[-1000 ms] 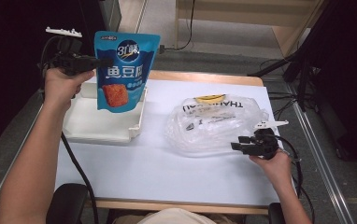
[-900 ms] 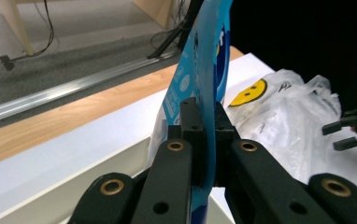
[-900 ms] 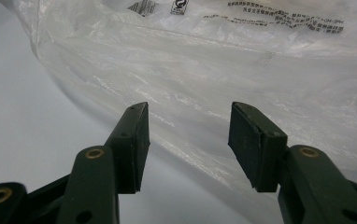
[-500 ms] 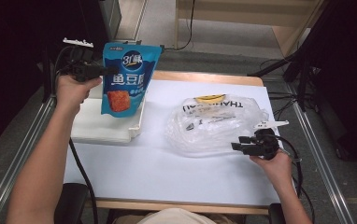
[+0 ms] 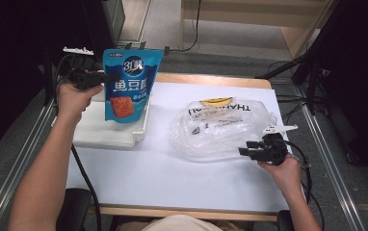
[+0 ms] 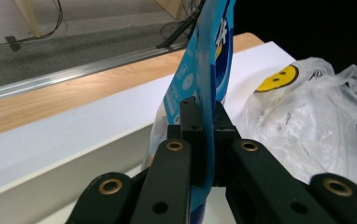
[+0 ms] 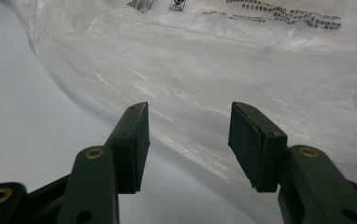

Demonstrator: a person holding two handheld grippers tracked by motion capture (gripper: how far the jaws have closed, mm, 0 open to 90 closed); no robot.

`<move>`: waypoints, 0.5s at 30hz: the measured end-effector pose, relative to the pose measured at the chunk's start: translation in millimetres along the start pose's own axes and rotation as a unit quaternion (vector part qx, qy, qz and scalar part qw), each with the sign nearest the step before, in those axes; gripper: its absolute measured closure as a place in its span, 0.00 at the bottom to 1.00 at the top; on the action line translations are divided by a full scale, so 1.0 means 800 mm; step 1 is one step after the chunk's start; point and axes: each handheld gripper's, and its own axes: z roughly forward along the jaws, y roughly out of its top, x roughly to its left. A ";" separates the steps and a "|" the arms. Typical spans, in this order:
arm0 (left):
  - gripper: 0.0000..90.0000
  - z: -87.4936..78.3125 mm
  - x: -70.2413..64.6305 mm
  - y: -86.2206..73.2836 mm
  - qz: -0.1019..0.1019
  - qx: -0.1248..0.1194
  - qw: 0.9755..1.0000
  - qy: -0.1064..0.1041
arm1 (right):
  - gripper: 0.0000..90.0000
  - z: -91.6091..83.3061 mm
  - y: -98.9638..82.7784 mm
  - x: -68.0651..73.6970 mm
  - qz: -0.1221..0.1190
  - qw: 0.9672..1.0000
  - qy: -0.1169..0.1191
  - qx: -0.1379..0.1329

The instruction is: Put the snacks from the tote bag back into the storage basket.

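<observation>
The blue foil snack pouch with white lettering and an orange picture (image 5: pixel 128 84) hangs upright above the far left part of the bench, over the shallow white plastic tray (image 5: pixel 95 137) that sits at the left edge. The left gripper (image 5: pixel 106 77) has it by its upper left edge: in the left gripper view the two black jaws are pressed together on the thin blue pouch edge (image 6: pixel 204 130), which rises between them. The pouch bottom is just above the tray's right side; whether it touches the tray cannot be told.

To the right, well apart from the pouch, a crumpled clear plastic bag with a yellow smiley face and black print (image 5: pixel 220 127) lies on the white bench sheet (image 5: pixel 172 183). The right gripper (image 5: pixel 247 150) is at the bag's near right edge, pointing left toward it. In the right gripper view its jaws stand wide apart with nothing between them, their tips just short of the bag's clear film (image 7: pixel 242 70).

The wooden bench edge (image 5: pixel 211 79) shows along the far side, with grey floor beyond.
</observation>
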 end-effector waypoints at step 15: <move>0.94 -0.023 -0.007 -0.013 0.018 0.038 0.999 0.007 | 0.55 0.001 0.000 0.000 -0.002 1.000 0.001 0.000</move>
